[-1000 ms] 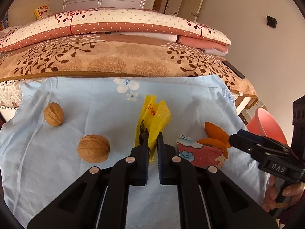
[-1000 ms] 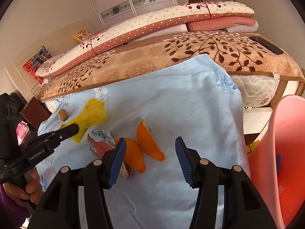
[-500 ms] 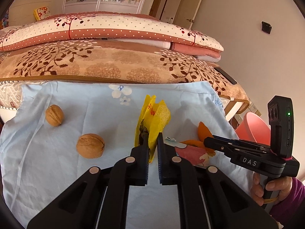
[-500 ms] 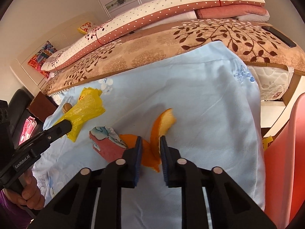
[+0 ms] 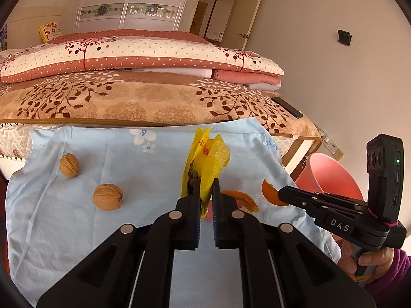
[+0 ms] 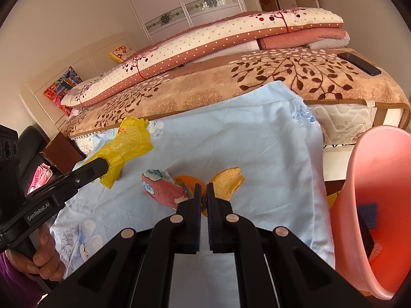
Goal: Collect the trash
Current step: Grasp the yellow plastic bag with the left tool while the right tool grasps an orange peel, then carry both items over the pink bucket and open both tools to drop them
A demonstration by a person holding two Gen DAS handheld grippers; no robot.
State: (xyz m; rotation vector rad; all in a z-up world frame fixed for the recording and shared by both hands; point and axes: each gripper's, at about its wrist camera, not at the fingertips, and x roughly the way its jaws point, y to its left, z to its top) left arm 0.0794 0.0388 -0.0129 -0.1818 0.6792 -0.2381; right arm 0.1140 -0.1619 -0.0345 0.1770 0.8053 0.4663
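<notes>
My left gripper (image 5: pixel 204 188) is shut on a crumpled yellow wrapper (image 5: pixel 208 154), which stands up above the light blue cloth (image 5: pixel 128 159). In the right wrist view that wrapper (image 6: pixel 128 143) hangs from the left gripper (image 6: pixel 104 164) at the left. My right gripper (image 6: pixel 203 188) is shut on a piece of orange peel (image 6: pixel 227 182), held just above the cloth. The left wrist view shows this peel (image 5: pixel 269 192) at the right gripper's tip (image 5: pixel 281 194). A second peel (image 6: pixel 190 181) and a red floral wrapper (image 6: pixel 161 188) lie on the cloth beside it.
Two walnuts (image 5: pixel 69 165) (image 5: pixel 107 196) lie on the left of the cloth. A pink bin (image 6: pixel 372 179) stands off the bed's right edge with dark bits inside. Folded quilts (image 5: pixel 128 59) are piled behind, and a black phone (image 6: pixel 359 64) lies on the brown blanket.
The right gripper went from wide open to shut on one orange peel and lifted it off the cloth. The left gripper rose a little with the yellow wrapper.
</notes>
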